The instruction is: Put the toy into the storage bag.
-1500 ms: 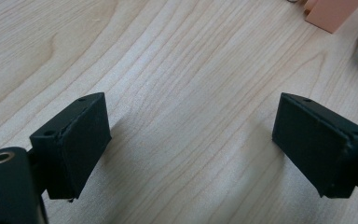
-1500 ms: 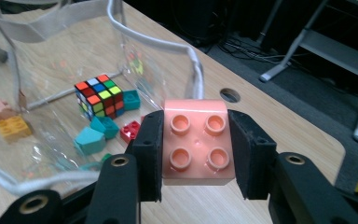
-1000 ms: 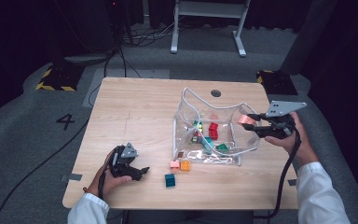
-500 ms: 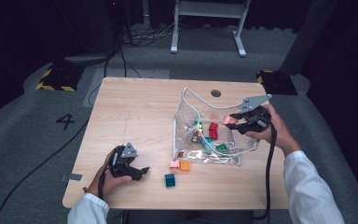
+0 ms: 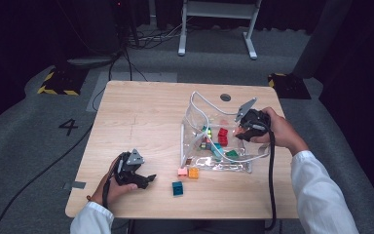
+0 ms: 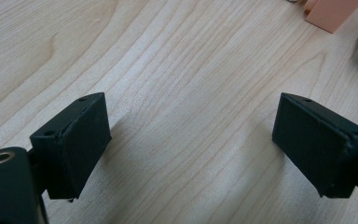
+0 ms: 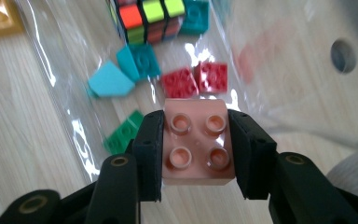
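Dark studio floor is surrounding a pale wooden bench (image 5: 141,122) where a person is packing toy bricks into a clear plastic bag (image 5: 195,105). Right tongs (image 5: 238,130) are gripping a pink brick (image 7: 196,142) by two opposite sides, studs facing the camera riding on them, and are hovering over the bag's far right corner, above the red bricks (image 7: 195,79), teal bricks (image 7: 137,63) and a small puzzle cube (image 7: 144,16) lying inside. Left tongs (image 5: 148,179) are resting near the bench's front left, well apart from the bag, jaws standing wide with only bare wood between them. Three loose bricks, pink (image 5: 182,171), orange (image 5: 193,172) and teal (image 5: 177,187), are lying just in front of the bag. Doing this step well probably means carrying the held brick clear past the bag's raised rim before letting go, so it is dropping among the others rather than catching the plastic. Being square, the held brick is showing no real long axis.
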`<state>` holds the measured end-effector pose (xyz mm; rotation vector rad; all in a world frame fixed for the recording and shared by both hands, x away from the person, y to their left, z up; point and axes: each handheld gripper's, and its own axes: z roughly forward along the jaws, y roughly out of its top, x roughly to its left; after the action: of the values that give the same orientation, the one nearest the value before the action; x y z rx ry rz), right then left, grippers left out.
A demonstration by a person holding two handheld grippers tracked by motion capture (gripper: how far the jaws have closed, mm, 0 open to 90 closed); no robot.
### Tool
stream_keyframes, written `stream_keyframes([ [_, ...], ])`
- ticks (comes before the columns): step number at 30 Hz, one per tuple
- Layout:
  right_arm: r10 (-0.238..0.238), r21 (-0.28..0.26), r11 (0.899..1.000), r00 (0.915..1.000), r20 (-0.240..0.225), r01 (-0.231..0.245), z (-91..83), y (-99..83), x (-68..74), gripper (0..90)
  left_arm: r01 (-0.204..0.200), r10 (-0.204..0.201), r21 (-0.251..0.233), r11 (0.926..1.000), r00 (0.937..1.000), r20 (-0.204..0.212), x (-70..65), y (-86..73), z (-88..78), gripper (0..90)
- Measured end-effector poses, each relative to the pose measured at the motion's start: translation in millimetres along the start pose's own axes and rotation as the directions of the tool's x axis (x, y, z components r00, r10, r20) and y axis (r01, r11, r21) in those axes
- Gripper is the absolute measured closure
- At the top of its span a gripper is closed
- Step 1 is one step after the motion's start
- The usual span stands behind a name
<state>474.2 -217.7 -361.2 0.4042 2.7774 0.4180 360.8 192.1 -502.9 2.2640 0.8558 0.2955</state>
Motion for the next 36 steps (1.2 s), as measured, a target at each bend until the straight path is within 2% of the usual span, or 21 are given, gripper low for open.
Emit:
stream_keyframes([
  [3, 0.003, 0.085, 0.996, 0.9999, -0.015, -0.002, 3.9, -8.2, -2.2, 58.7, -0.001, 0.001, 0.0, 1.0, 1.0, 0.001, 0.1, 0.0, 0.0, 11.4],
  [4, 0.003, 0.133, 0.991, 1.0, -0.002, -0.002, 4.6, -12.0, -2.7, 58.6, -0.001, 0.001, 0.0, 1.0, 1.0, 0.001, 0.0, 0.0, 0.0, 11.4],
  [5, -0.007, 0.152, 0.988, 1.0, 0.007, 0.005, 5.0, -14.0, -2.9, 58.7, 0.0, 0.0, 0.0, 1.0, 1.0, 0.001, 0.0, 0.0, 0.0, 11.5],
  [7, -0.011, 0.155, 0.988, 0.9999, 0.0, 0.011, 3.5, -18.7, -4.0, 58.7, 0.0, 0.0, 0.0, 1.0, 1.0, 0.001, 0.0, 0.0, 0.0, 11.4],
  [11, 0.013, 0.143, 0.99, 0.9999, 0.002, -0.013, -0.1, -22.7, -2.5, 58.5, -0.001, 0.001, 0.0, 1.0, 1.0, 0.0, 0.0, 0.0, 0.0, 11.5],
  [13, -0.002, 0.132, 0.991, 1.0, 0.007, 0.001, -0.7, -23.6, -2.2, 58.1, -0.001, 0.001, 0.0, 1.0, 1.0, 0.0, 0.0, 0.0, 0.0, 11.4],
  [15, -0.003, 0.113, 0.994, 1.0, 0.002, 0.002, -1.5, -24.5, -1.1, 56.3, -0.001, 0.001, 0.0, 1.0, 1.0, 0.0, 0.0, 0.0, 0.0, 11.5],
  [19, 0.018, 0.041, 0.999, 0.9998, 0.002, -0.018, -6.0, -26.3, 0.0, 52.9, -0.001, 0.001, 0.0, 1.0, 1.0, 0.001, 0.0, 0.0, 0.0, 11.5],
  [23, 0.051, -0.014, 0.999, 0.9985, 0.018, -0.051, -13.2, -28.7, 1.7, 49.7, 0.0, 0.0, 0.0, 1.0, 1.0, 0.001, 0.0, 0.0, 0.0, 11.4],
  [25, 0.069, -0.065, 0.996, 0.9972, 0.029, -0.067, -19.4, -31.0, 3.4, 46.1, -0.001, 0.001, 0.0, 1.0, 1.0, 0.001, 0.0, 0.0, 0.0, 11.4],
  [28, 0.089, -0.139, 0.987, 0.995, 0.044, -0.082, -29.3, -34.6, 5.3, 43.2, -0.001, 0.001, 0.0, 1.0, 1.0, 0.001, 0.1, 0.0, 0.0, 11.4],
  [31, 0.114, -0.225, 0.969, 0.9919, 0.056, -0.099, -38.6, -38.2, 8.5, 38.6, -0.001, 0.001, 0.0, 1.0, 1.0, 0.001, 0.0, 0.0, 0.0, 11.4],
  [32, 0.128, -0.237, 0.966, 0.9893, 0.071, -0.108, -42.7, -39.5, 9.5, 35.9, 0.0, 0.0, 0.0, 1.0, 1.0, 0.001, 0.0, 0.0, 0.0, 11.4],
  [33, 0.152, -0.259, 0.958, 0.9846, 0.085, -0.126, -45.1, -40.4, 11.0, 33.6, 0.0, 0.0, 0.0, 1.0, 1.0, 0.001, 0.0, 0.0, 0.0, 11.4],
  [36, 0.203, -0.305, 0.938, 0.9742, 0.098, -0.165, -54.3, -45.5, 15.9, 29.0, -0.001, 0.001, 0.0, 1.0, 1.0, 0.001, 0.1, 0.0, 0.0, 11.4],
])
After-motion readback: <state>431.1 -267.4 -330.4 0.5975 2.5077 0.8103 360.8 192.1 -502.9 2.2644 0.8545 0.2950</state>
